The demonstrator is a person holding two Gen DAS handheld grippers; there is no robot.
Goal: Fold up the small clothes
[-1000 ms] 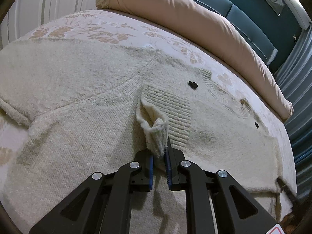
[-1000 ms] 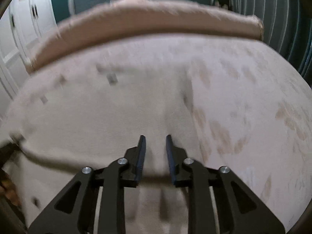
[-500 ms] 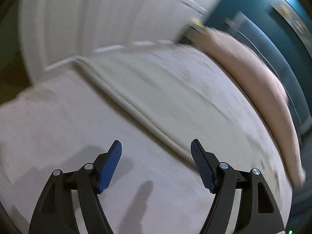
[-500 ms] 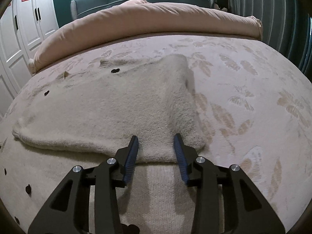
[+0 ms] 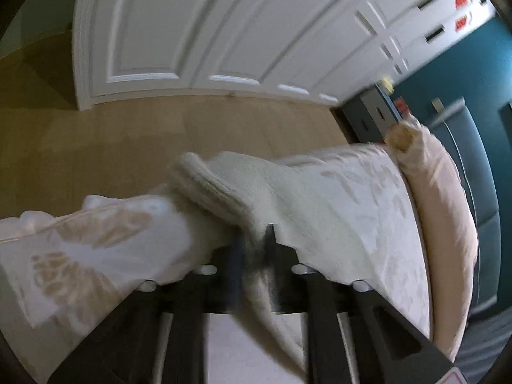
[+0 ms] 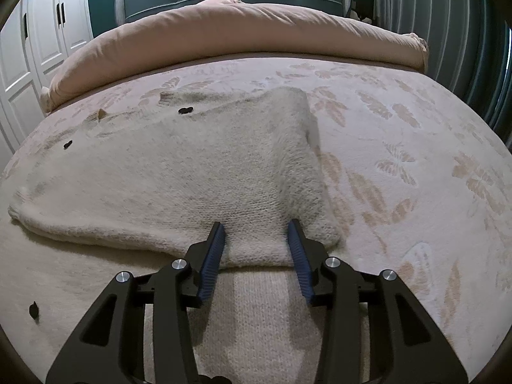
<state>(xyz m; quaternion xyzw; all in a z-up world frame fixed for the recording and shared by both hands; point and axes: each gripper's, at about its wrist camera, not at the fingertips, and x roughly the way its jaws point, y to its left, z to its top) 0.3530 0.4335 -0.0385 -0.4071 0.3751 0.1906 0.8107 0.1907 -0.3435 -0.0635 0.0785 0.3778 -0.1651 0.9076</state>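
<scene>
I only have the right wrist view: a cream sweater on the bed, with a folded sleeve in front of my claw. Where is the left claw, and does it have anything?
Observer: The left claw is shut on a cream knit sleeve. That picture is blurred.
Operator: Which end of the sleeve?
Observer: Just behind the ribbed cuff, which sticks out past the fingertips.
Operator: Where on the bed is that?
Observer: At the edge of the patterned bedspread, with the wooden floor and white wardrobe doors beyond it.
</scene>
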